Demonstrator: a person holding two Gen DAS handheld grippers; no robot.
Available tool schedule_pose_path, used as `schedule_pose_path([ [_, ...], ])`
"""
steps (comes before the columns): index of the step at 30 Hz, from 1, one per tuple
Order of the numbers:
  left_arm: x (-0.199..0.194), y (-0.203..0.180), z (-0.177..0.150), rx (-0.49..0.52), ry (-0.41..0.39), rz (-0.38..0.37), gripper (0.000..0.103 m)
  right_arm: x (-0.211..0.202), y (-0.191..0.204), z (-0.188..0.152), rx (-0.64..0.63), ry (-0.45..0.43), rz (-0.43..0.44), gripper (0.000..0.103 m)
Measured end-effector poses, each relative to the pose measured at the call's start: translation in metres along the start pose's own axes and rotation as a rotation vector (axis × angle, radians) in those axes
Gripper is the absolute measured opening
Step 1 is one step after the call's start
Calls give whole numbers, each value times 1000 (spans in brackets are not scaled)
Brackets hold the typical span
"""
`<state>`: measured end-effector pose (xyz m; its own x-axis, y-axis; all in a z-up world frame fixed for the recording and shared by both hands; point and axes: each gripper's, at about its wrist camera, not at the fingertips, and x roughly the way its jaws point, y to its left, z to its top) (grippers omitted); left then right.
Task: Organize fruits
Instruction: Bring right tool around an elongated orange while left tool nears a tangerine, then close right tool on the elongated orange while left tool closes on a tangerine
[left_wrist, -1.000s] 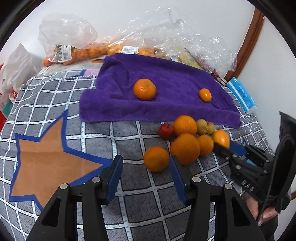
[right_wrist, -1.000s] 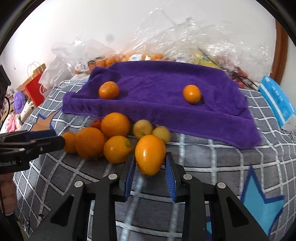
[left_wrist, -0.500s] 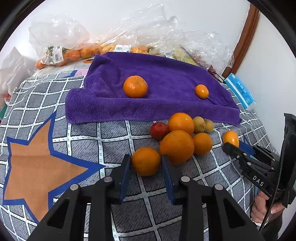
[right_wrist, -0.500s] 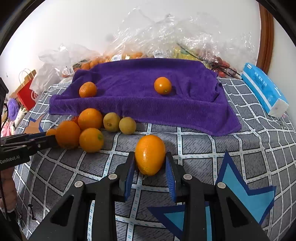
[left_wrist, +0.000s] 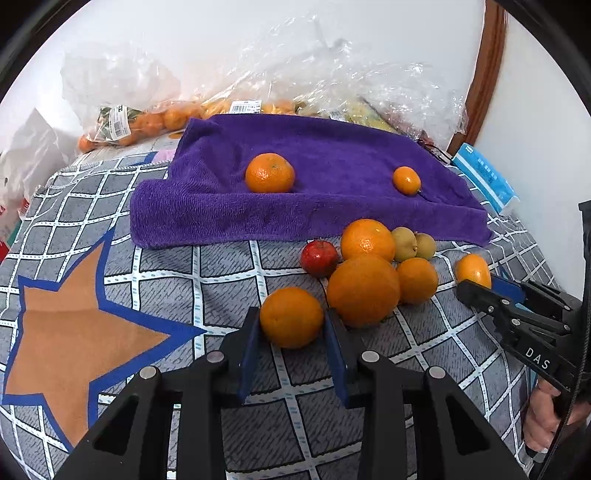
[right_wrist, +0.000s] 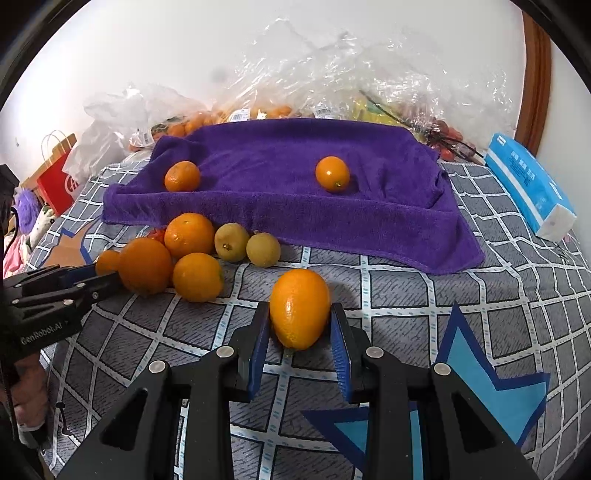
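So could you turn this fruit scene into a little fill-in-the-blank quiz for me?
1. The towel that carries two orange fruits is ____ in colour.
2. The left gripper has its jaws shut on a round ____.
3. The number of yellow-green fruits beside the towel's front edge is ____.
4. The single small fruit behind the big orange is ____ in colour.

Missing words: purple; orange; two; red
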<state>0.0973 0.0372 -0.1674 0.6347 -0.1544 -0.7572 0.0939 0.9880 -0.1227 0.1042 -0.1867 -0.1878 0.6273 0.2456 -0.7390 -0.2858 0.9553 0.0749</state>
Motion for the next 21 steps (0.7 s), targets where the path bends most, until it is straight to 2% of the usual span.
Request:
schedule_pose_path([
  [10,-5,17,-2,-100,-28,-85,32,-2,2,0,-10,-8,-16,32],
  [14,-15,19,-5,-110,-85,-80,32,-4,1,-1,-1,-19,-14,32],
  [21,-23,22,-4,-121,-131,-68,32,-10,1,-2,8,-47,-15,32],
])
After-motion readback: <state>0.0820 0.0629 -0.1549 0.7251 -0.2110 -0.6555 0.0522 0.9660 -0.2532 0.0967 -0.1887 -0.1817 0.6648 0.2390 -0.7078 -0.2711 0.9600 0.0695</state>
